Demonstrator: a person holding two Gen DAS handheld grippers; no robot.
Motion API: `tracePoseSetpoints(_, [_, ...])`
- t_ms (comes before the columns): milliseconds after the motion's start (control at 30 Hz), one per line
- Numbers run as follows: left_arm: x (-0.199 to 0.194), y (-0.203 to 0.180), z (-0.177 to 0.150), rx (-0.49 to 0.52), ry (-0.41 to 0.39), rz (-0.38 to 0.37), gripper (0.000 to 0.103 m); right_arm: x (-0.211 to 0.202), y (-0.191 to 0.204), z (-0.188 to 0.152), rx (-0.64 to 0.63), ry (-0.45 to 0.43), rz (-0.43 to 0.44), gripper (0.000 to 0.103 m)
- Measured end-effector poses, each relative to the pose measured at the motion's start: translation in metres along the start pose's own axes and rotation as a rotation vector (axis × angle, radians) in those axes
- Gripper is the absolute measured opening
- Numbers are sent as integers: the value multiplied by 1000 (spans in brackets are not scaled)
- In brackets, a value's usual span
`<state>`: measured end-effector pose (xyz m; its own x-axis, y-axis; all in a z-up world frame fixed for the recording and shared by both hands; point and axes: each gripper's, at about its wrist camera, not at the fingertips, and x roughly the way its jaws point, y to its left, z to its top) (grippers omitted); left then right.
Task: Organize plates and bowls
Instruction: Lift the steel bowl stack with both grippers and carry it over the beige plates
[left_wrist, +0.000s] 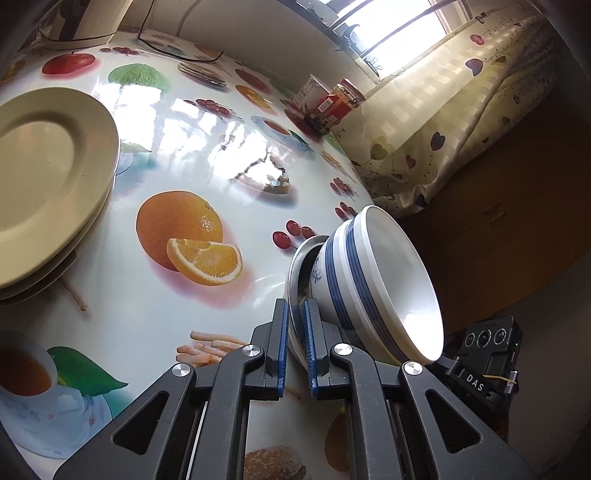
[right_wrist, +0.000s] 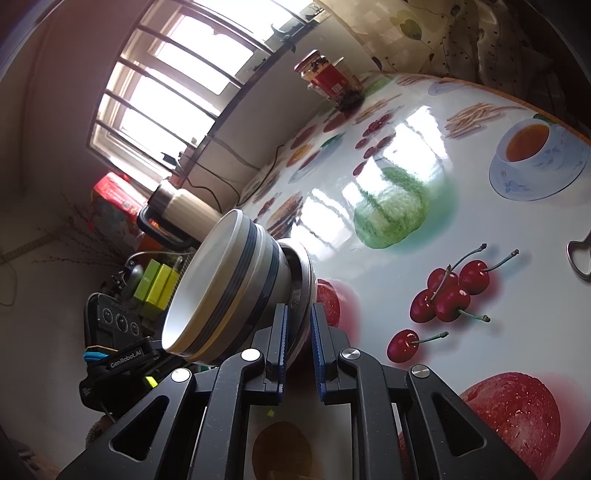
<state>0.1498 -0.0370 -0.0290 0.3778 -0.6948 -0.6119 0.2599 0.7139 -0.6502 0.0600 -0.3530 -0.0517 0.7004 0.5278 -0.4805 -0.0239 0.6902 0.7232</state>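
Observation:
A shallow steel dish (left_wrist: 295, 266) carries nested white bowls with blue stripes (left_wrist: 369, 280) and is held between both grippers above the fruit-print table (left_wrist: 207, 295). My left gripper (left_wrist: 294, 306) is shut on the near rim of the dish. From the opposite side, my right gripper (right_wrist: 298, 310) is shut on the dish (right_wrist: 304, 266) rim, with the striped bowls (right_wrist: 229, 284) to its left. Each view shows the other gripper's camera body beyond the bowls. A stack of beige plates (left_wrist: 48, 177) rests on the table at the left.
A red-labelled jar (left_wrist: 340, 99) and a paper cup (left_wrist: 312, 90) stand at the table's far edge by a cloth-covered surface (left_wrist: 443, 122). A kettle base (left_wrist: 85, 22) with a cord sits far left. A thermos (right_wrist: 184, 206) and a metal spoon handle (right_wrist: 580, 254) show in the right view.

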Motion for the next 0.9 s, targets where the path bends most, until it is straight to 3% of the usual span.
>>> tracePoseSetpoints(900, [-48, -2, 8, 6, -93, 18, 8, 3, 43, 9, -78, -1, 51, 13])
